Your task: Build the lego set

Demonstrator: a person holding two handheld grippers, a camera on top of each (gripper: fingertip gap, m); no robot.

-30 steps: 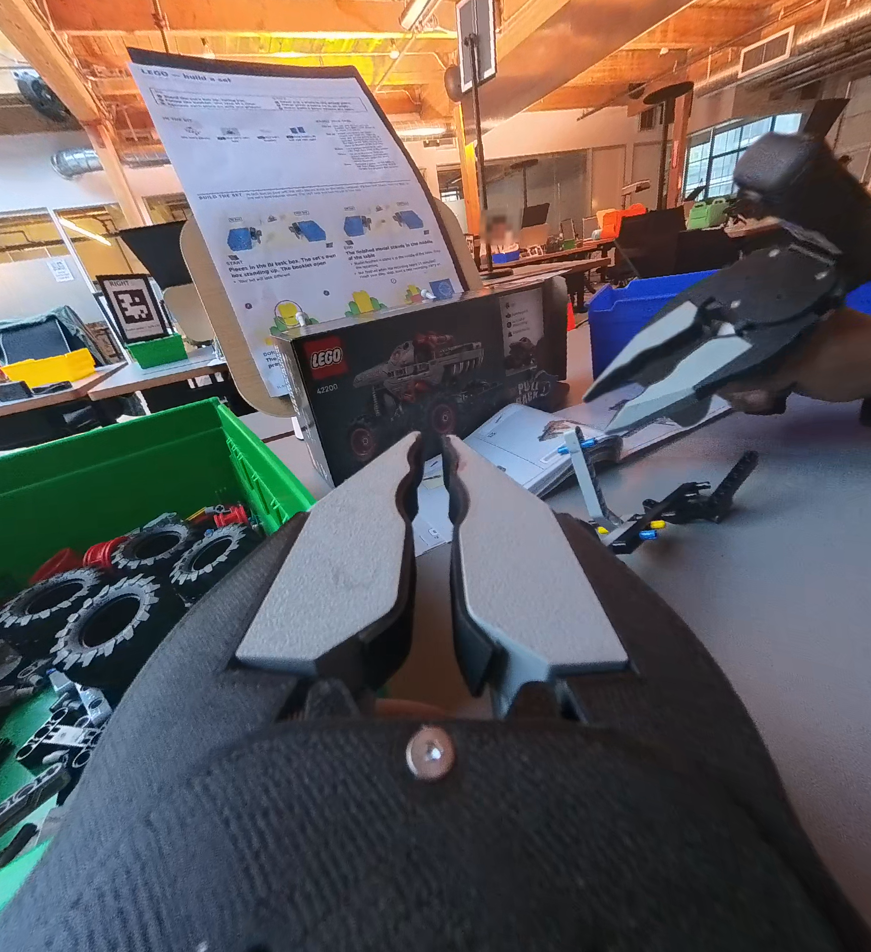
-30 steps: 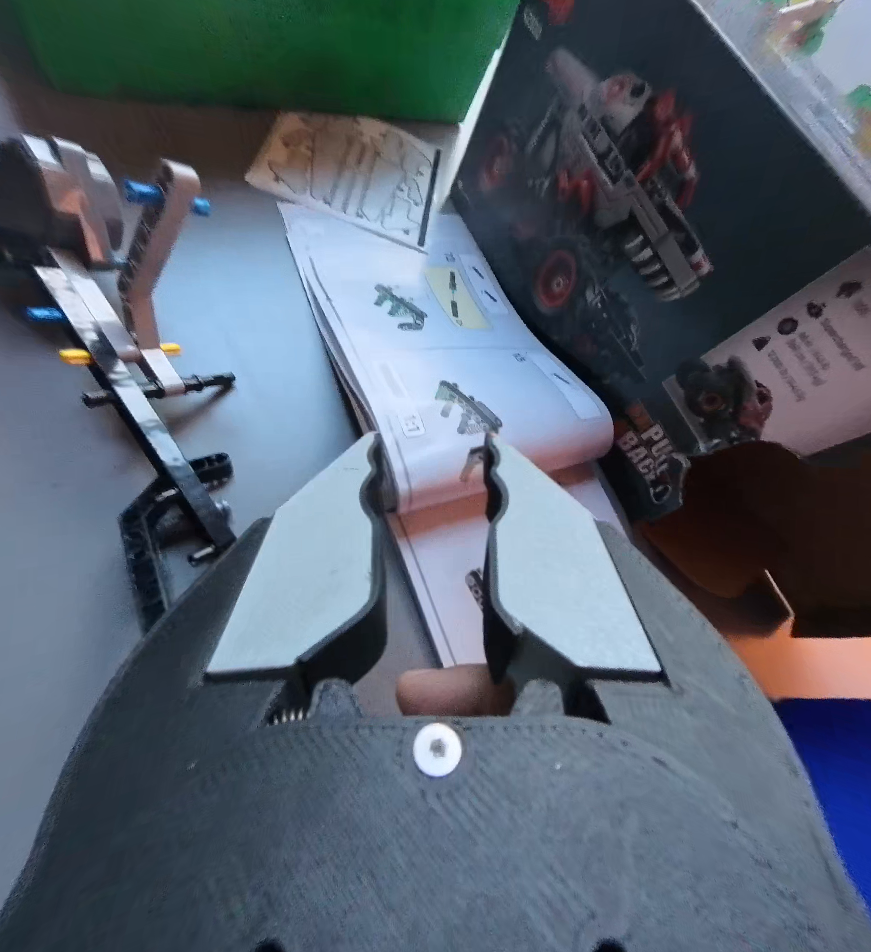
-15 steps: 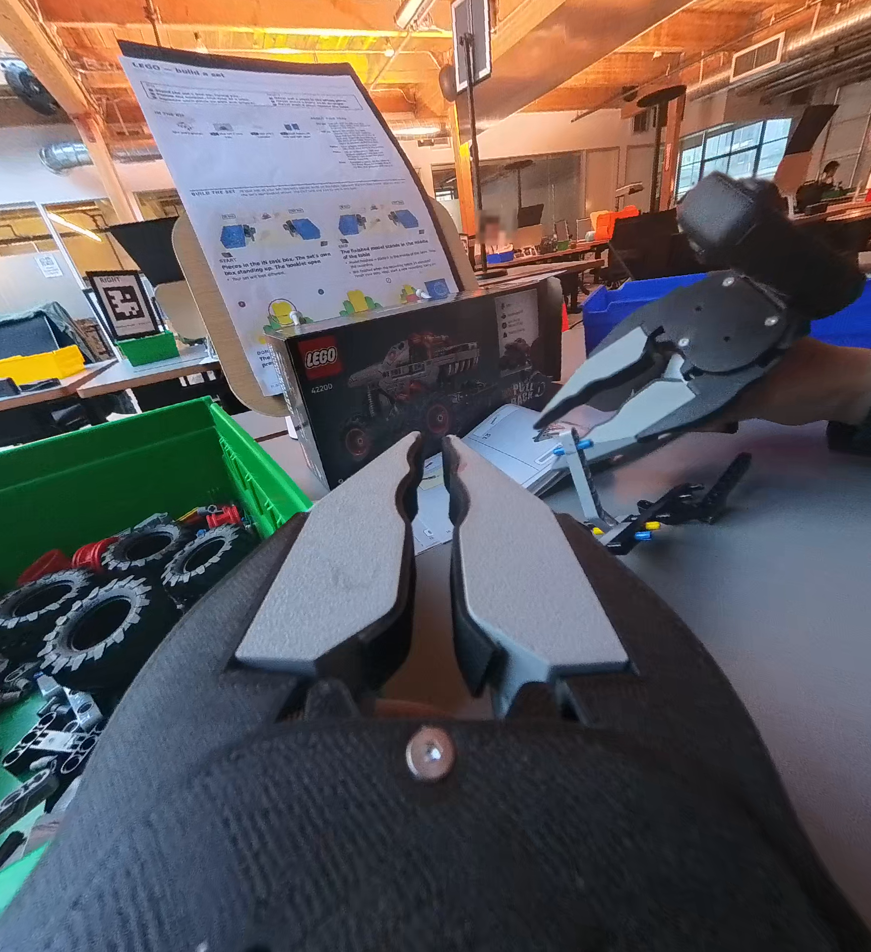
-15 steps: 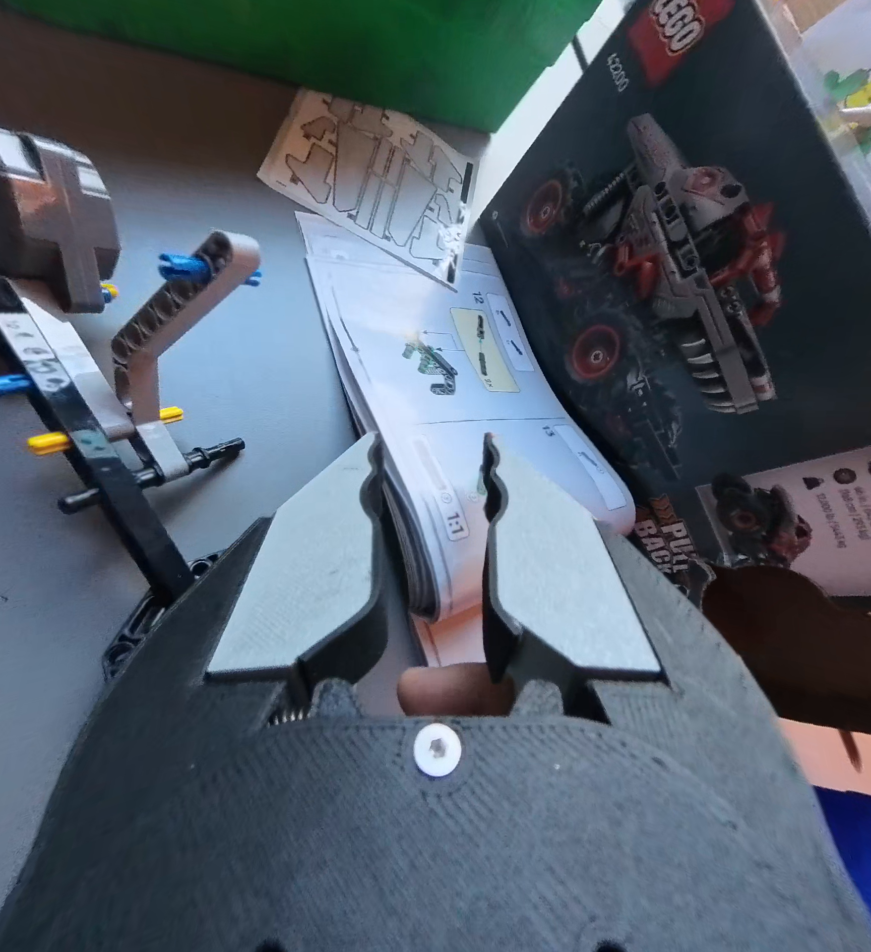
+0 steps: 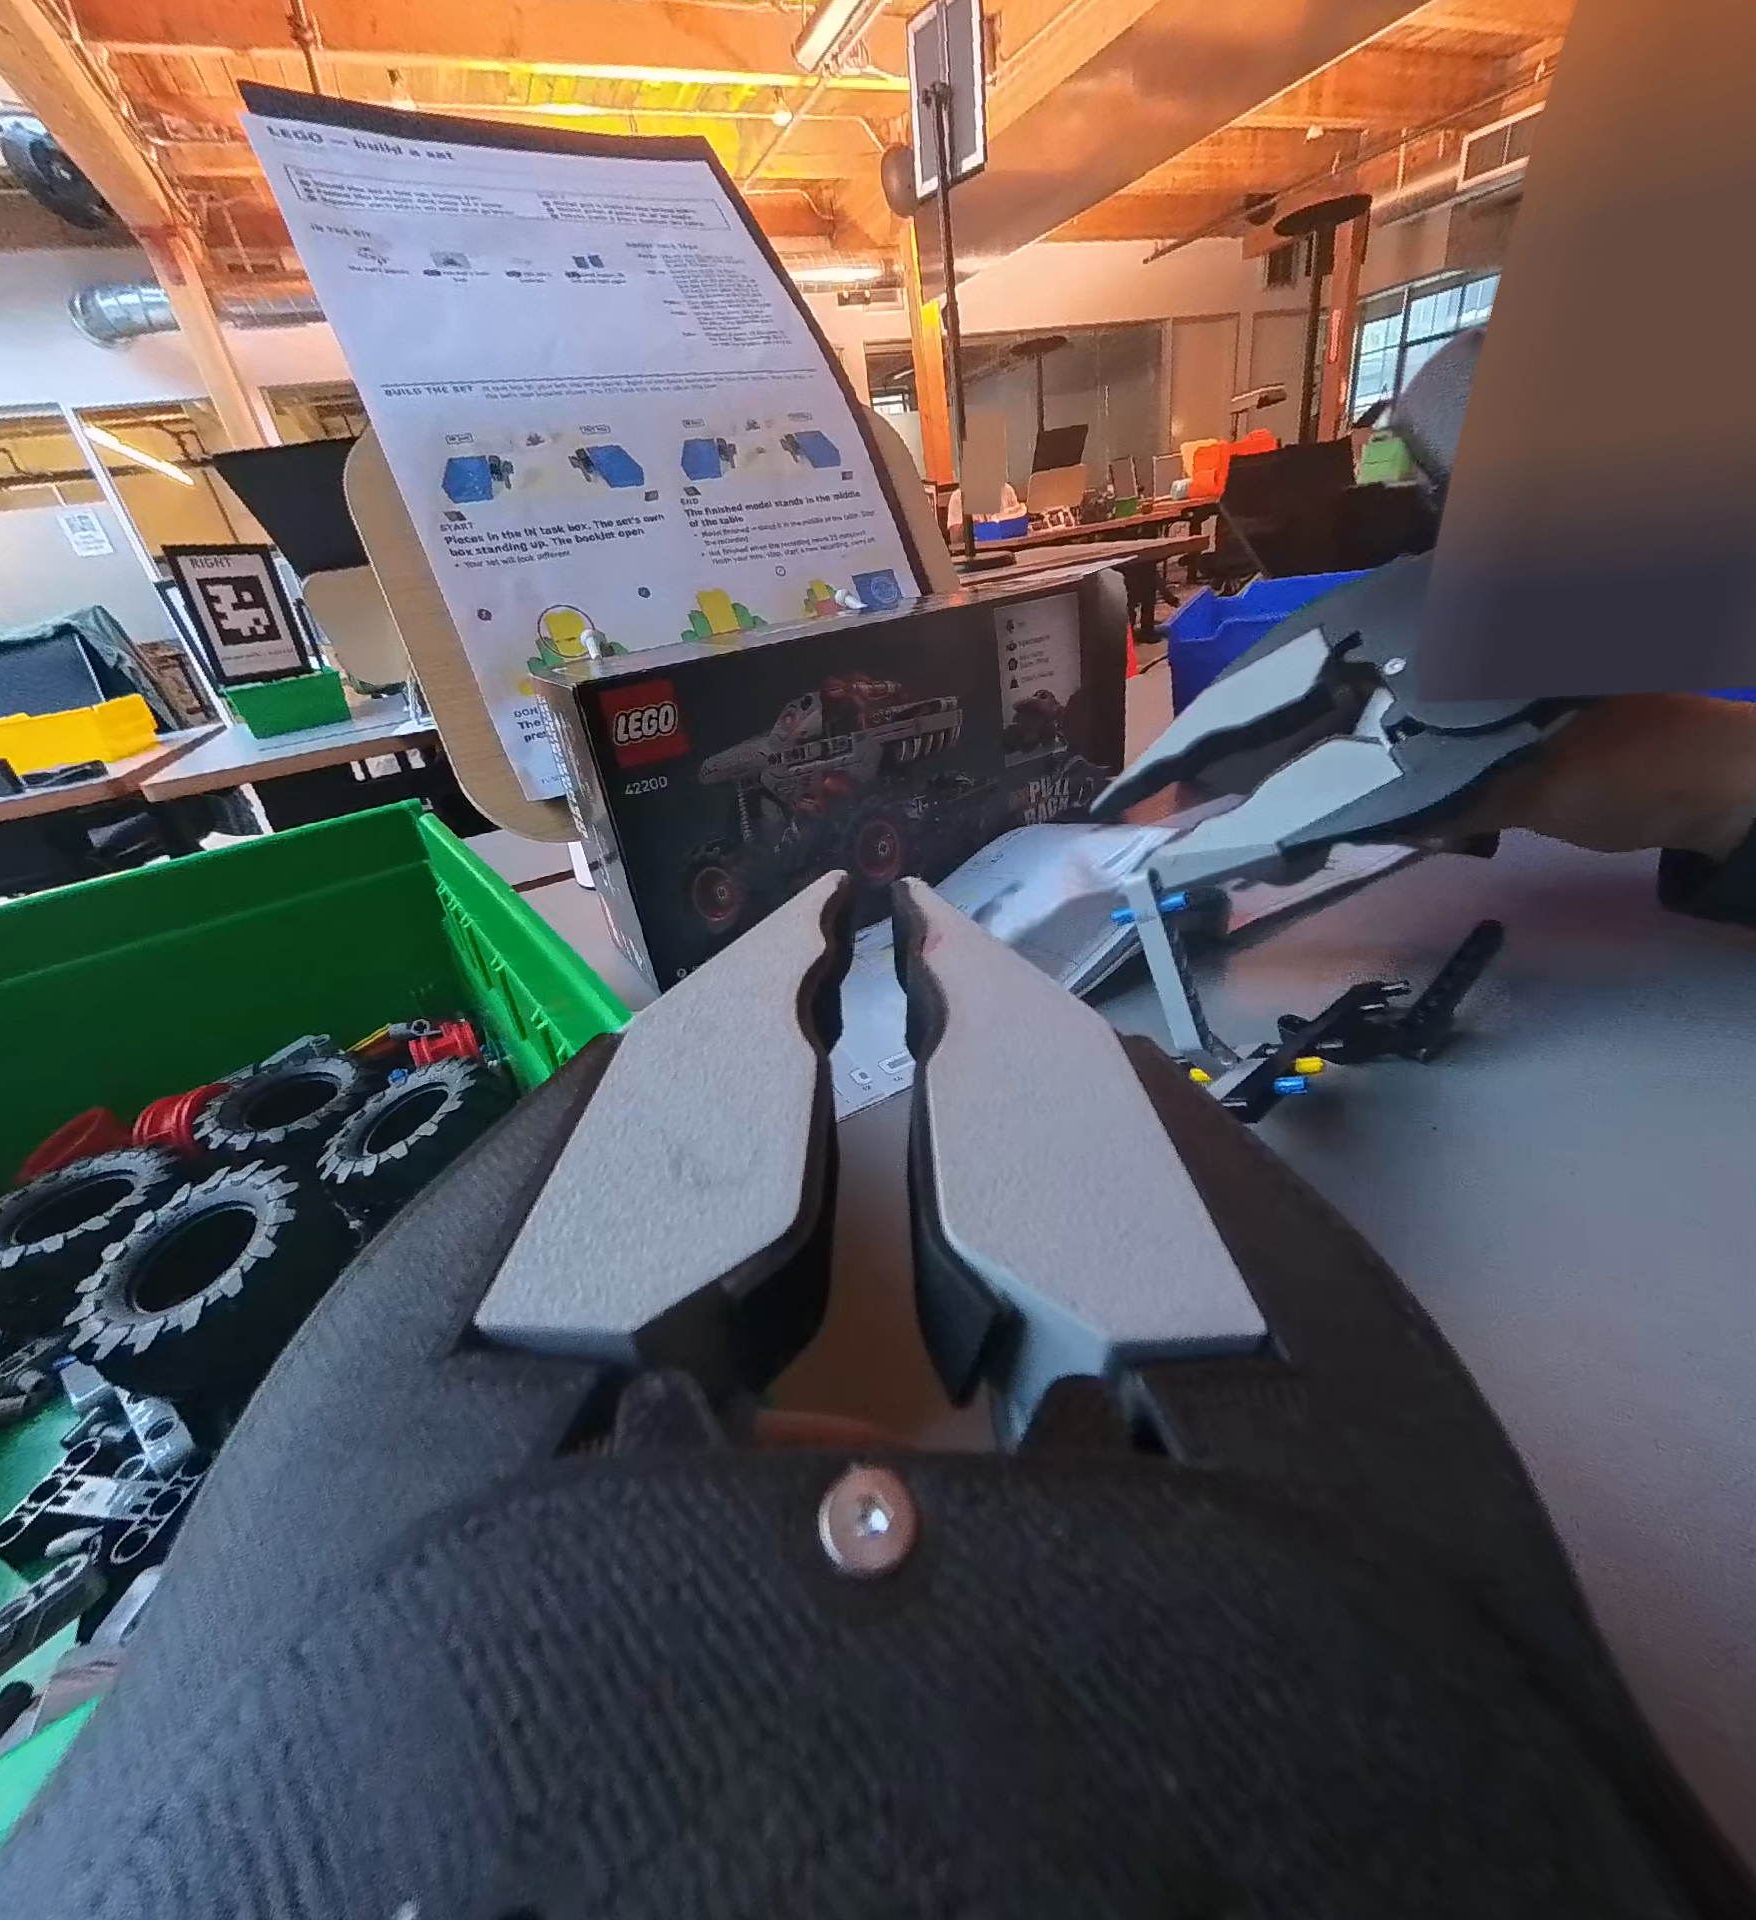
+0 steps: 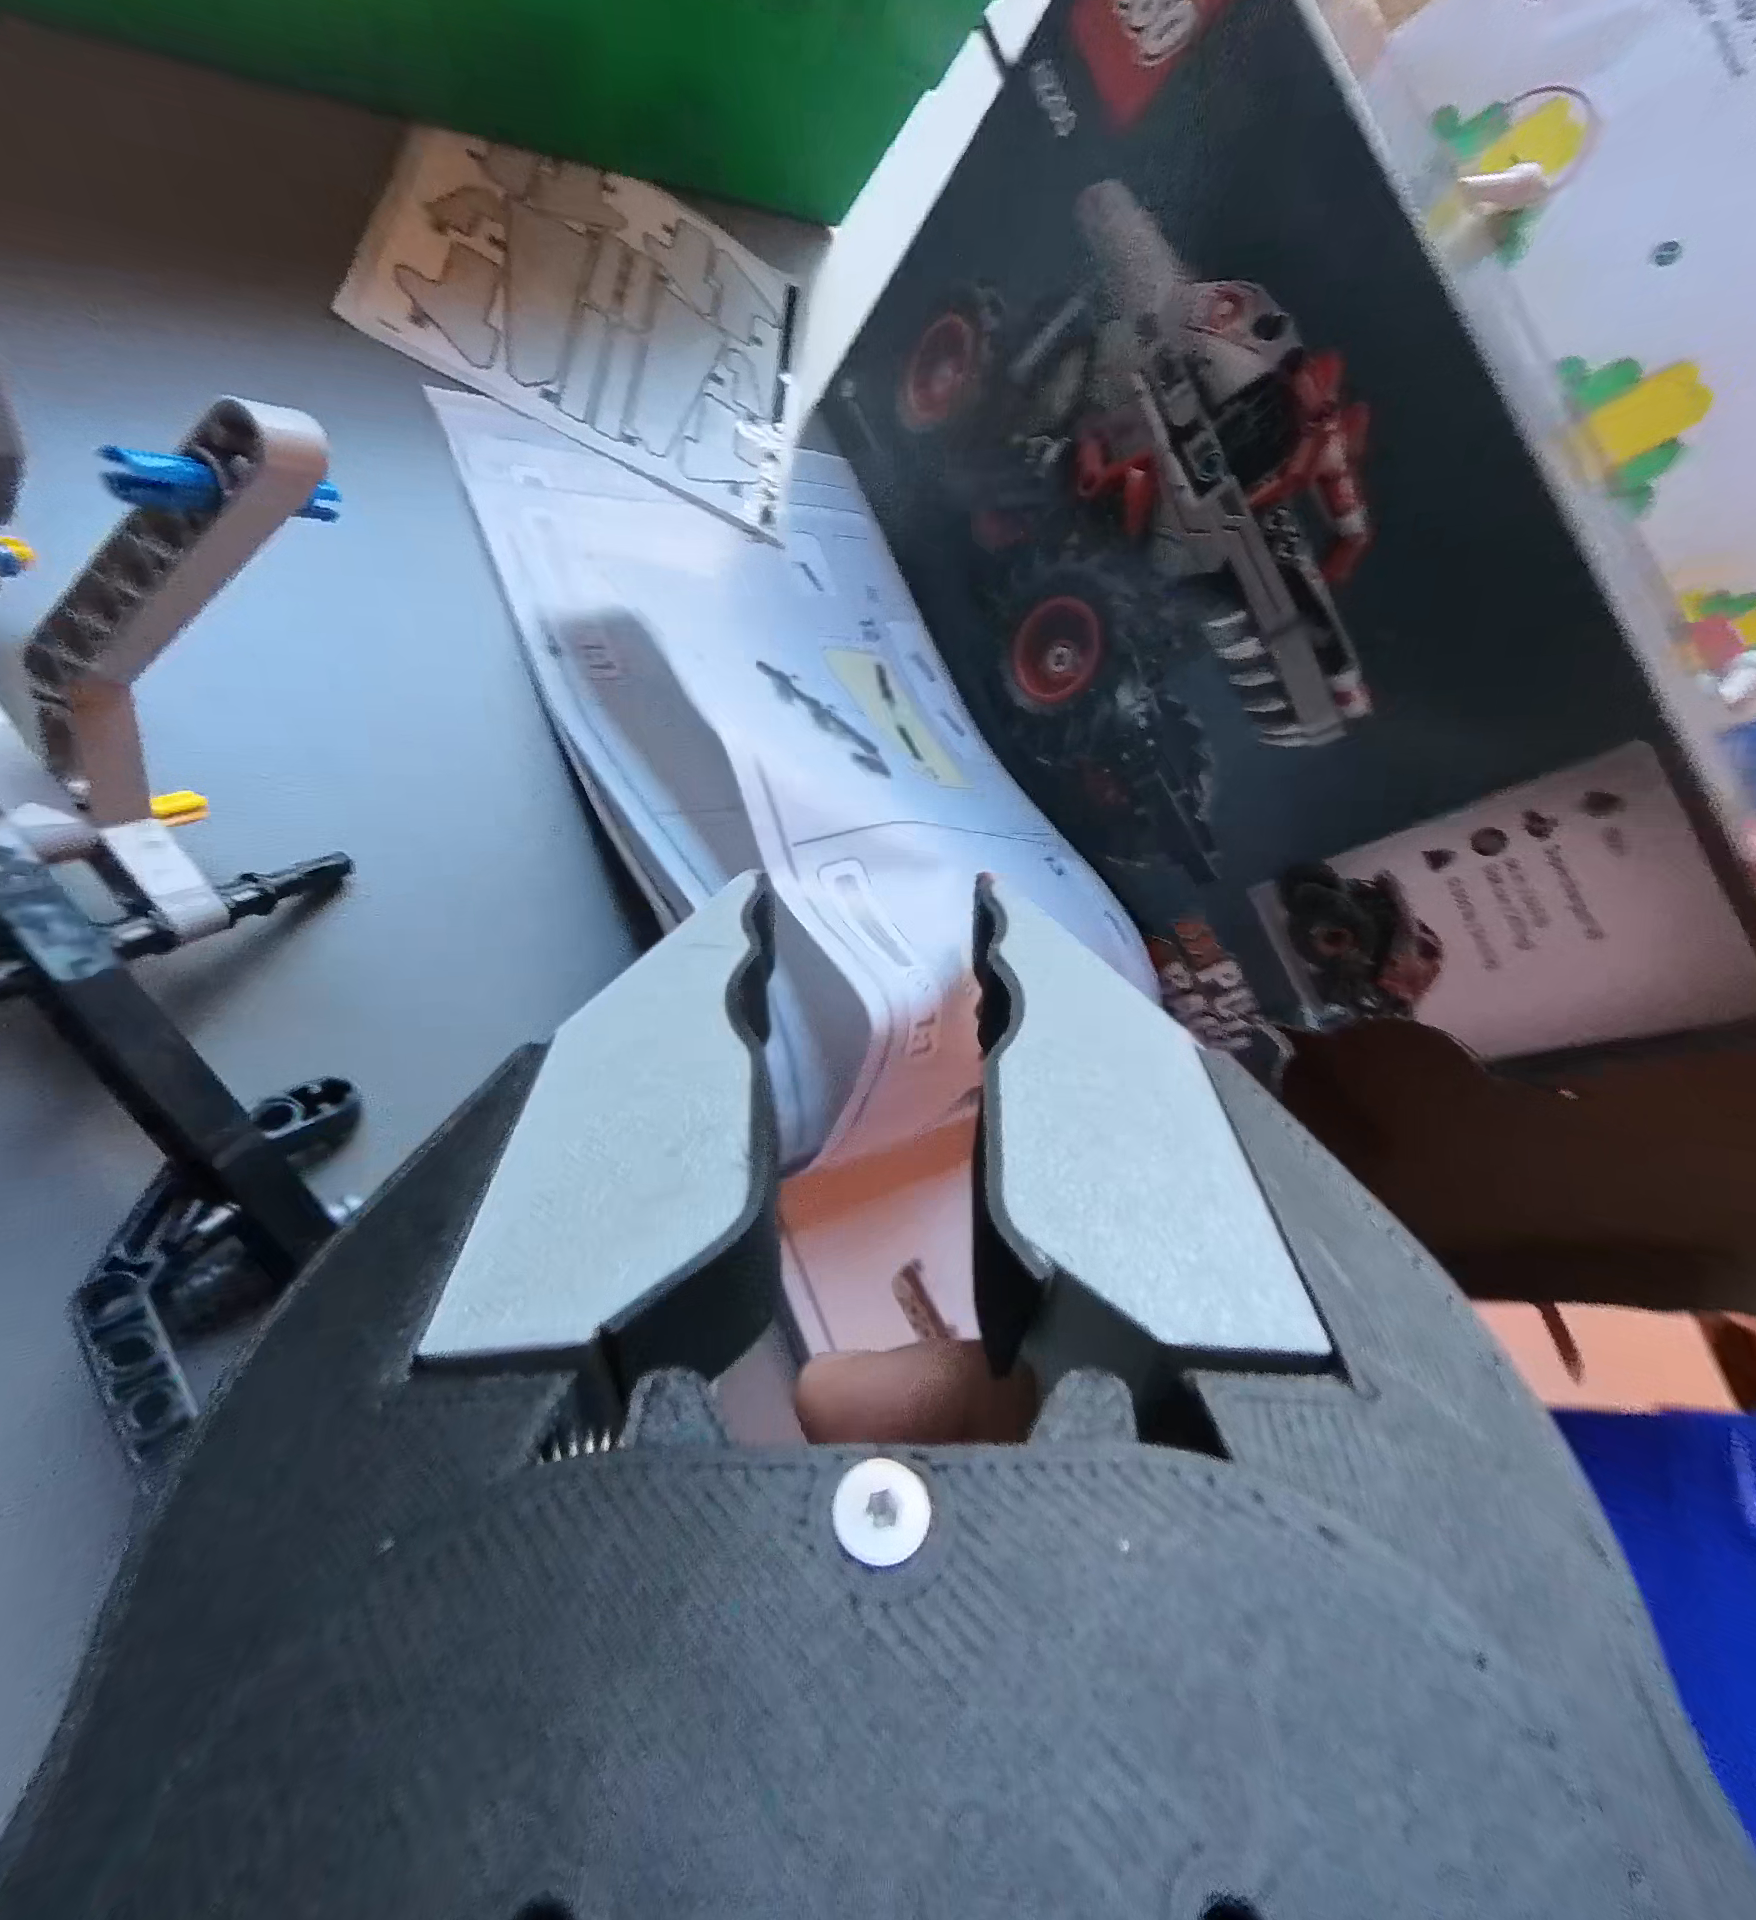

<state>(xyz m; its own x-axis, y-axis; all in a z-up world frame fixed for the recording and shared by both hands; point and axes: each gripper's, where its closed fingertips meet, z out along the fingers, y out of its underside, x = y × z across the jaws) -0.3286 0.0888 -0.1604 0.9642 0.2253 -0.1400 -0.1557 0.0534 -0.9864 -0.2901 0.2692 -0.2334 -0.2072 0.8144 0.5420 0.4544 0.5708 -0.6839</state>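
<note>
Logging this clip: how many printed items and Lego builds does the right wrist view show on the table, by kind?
Set box: 1
Open instruction booklet: 1
Sticker sheet: 1
Propped task sheet: 1
Part-built assembly: 1
Total: 5

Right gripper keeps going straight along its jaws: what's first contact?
Likely the open instruction booklet: the right gripper, jaws open, points at its curled page. The set's box stands beyond. Depth unclear.
</note>
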